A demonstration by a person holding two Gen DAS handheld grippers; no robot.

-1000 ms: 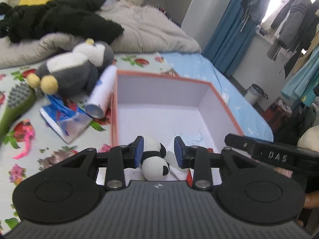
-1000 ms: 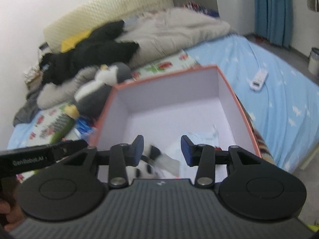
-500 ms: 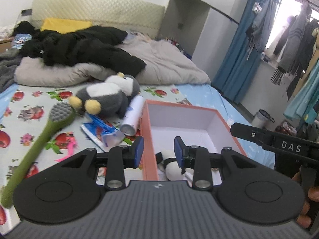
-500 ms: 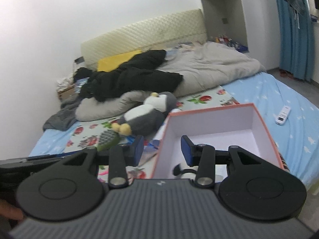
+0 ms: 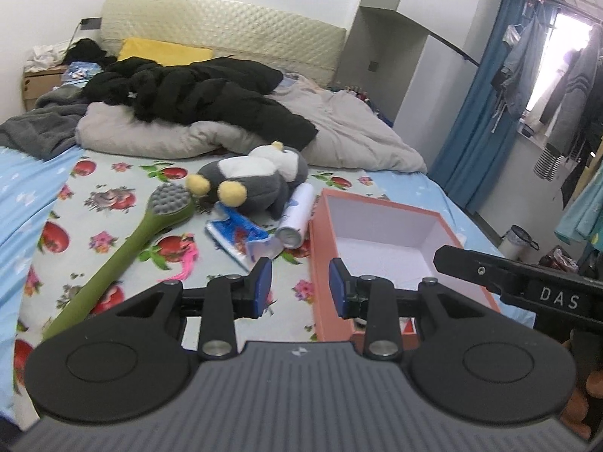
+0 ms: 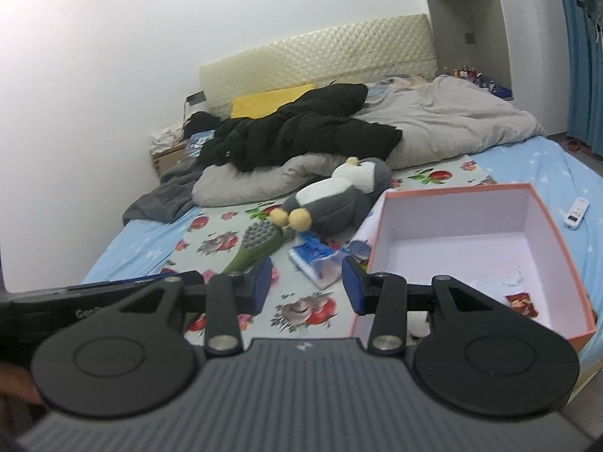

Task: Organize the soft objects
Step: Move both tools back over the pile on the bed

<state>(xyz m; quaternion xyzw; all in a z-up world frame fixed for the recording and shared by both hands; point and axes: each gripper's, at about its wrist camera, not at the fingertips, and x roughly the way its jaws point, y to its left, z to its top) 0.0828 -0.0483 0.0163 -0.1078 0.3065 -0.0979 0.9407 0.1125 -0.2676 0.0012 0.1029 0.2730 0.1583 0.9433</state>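
On bed [image 5: 45, 188] | orange box [image 5: 324, 263] near front edge, white inside, scraps at its bottom | penguin plush [image 5: 256, 177] behind box's left corner, lying down | green brush [image 5: 124, 248] well left of box | left gripper [image 5: 296, 282] above box's left wall, jaws apart, empty | right gripper [image 6: 306, 282] left of box, jaws apart, empty

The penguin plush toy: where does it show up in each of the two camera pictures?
Left wrist view: the penguin plush lies centre, above the left gripper, beyond the green brush.
Right wrist view: the penguin plush lies centre, above the right gripper, left of the box.
Shared landmark: the orange-rimmed box, to the penguin's right in both.
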